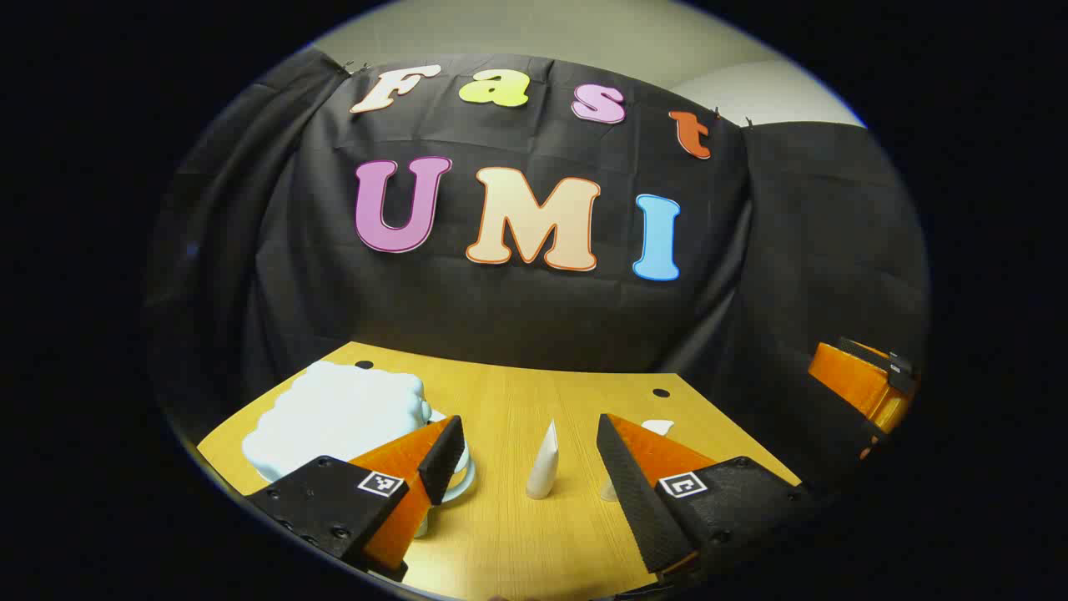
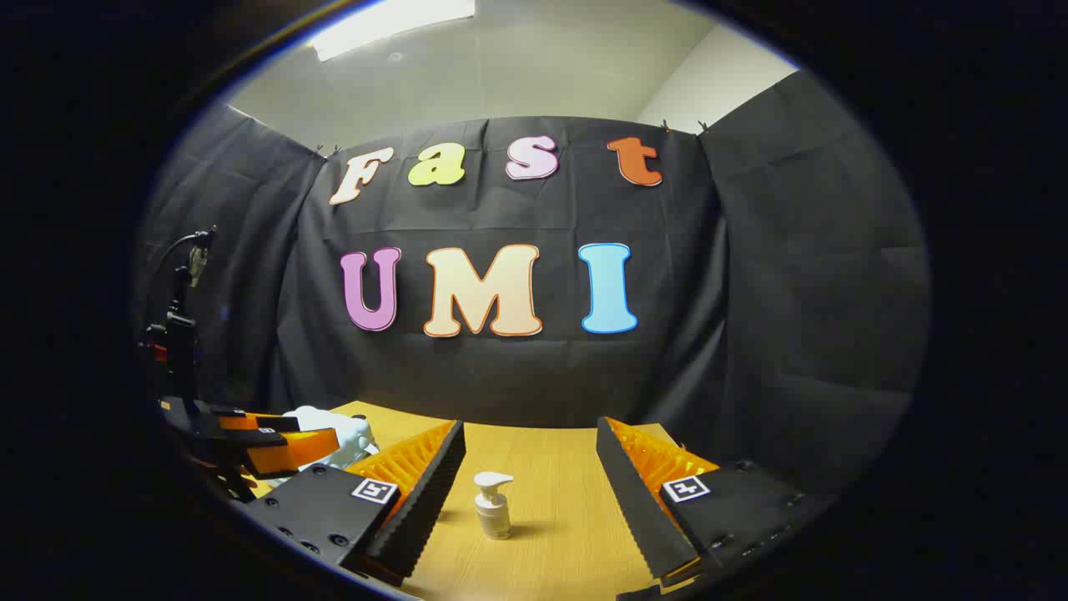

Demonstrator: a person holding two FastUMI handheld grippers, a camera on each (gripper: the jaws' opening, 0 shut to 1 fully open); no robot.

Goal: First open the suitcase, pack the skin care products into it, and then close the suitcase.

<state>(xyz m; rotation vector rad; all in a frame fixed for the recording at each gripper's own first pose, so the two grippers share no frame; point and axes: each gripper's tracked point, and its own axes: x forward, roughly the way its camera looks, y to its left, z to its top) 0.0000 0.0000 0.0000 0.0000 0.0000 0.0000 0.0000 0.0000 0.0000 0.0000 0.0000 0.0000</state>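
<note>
A pale blue, scallop-edged hard-shell suitcase (image 1: 334, 417) lies shut near the far left corner of the yellow wood-grain bench (image 1: 517, 534). The left tool (image 1: 530, 455), fingers spread and holding nothing, hovers over the near edge, with a white cone-shaped upright tube (image 1: 543, 462) standing on the bench between its fingers. The right tool (image 2: 530, 467), likewise released, frames a small white pump-top bottle (image 2: 492, 504) standing upright toward the bench's near edge.
</note>
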